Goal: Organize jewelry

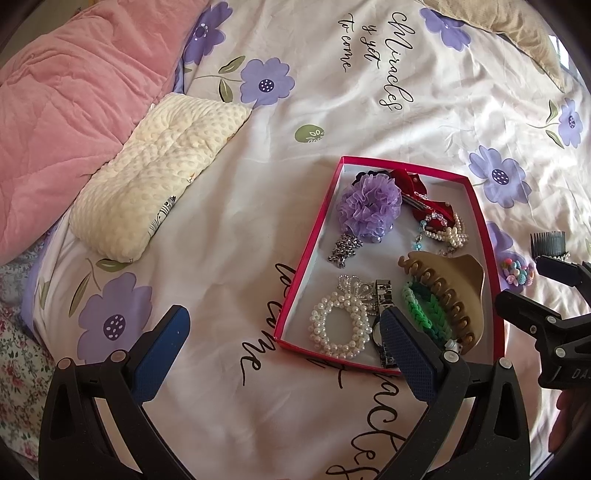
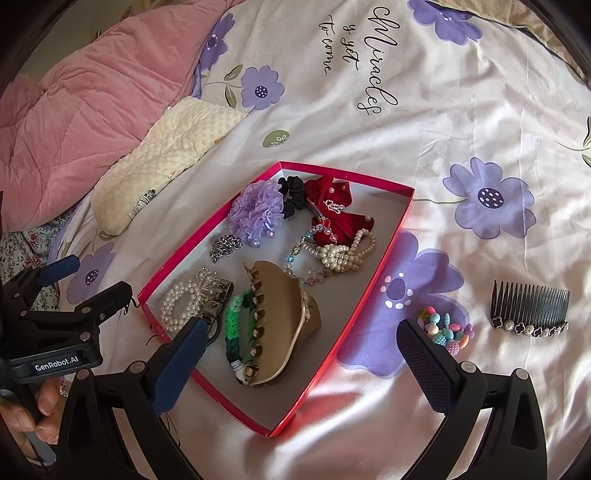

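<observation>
A red box point(image 1: 314, 236) point(image 2: 384, 254) lies on the bed and holds a purple scrunchie point(image 1: 369, 206) point(image 2: 256, 212), a red bow point(image 2: 340, 214), pearl bracelets point(image 1: 340, 325) point(image 2: 347, 251), a tan claw clip point(image 1: 454, 291) point(image 2: 284, 321) and a green braided band point(image 2: 236, 325). A colourful bead bracelet point(image 2: 447, 330) point(image 1: 517, 277) and a black hair comb point(image 2: 530, 308) point(image 1: 548, 243) lie on the sheet right of the box. My left gripper point(image 1: 284, 343) is open and empty at the box's near left corner. My right gripper point(image 2: 299, 354) is open and empty above the box's near right part.
A cream dotted pillow point(image 1: 155, 177) point(image 2: 166, 158) and a pink quilt point(image 1: 66, 103) point(image 2: 85, 114) lie left of the box. A beige pillow point(image 1: 517, 26) sits at the far right. The floral sheet point(image 1: 332, 92) stretches beyond the box.
</observation>
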Available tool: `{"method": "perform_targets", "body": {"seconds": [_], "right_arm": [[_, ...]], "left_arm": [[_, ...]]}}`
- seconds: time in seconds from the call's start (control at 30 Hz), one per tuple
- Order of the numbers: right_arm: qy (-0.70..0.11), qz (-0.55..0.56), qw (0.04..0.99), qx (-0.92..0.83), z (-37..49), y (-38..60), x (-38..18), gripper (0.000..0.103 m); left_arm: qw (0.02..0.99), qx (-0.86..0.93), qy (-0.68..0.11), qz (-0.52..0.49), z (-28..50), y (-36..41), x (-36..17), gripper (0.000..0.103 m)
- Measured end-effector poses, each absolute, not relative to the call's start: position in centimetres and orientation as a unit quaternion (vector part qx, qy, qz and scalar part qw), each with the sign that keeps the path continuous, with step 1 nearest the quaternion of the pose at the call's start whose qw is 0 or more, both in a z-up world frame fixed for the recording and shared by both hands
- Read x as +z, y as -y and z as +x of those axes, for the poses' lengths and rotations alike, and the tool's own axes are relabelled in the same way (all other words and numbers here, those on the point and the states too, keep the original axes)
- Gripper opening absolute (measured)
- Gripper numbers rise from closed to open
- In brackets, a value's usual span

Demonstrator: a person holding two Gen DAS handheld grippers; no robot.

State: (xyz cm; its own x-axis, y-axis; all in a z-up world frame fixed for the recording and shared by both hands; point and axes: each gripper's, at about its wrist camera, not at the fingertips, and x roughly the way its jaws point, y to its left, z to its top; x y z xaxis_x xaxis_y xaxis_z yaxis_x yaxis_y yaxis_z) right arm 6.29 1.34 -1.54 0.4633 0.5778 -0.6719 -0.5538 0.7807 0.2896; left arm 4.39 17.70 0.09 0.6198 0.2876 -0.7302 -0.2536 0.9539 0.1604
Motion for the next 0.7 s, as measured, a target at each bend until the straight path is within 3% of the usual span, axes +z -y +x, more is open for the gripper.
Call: {"method": "perform_targets", "body": {"seconds": [0.7], "right_arm": [[-0.401, 0.018, 0.855, 0.329, 6.61, -1.09, -1.62, 0.103]], "left_arm": [[0.901, 0.16, -0.402, 0.024, 4.67, -17.52, 0.36, 0.103]]}}
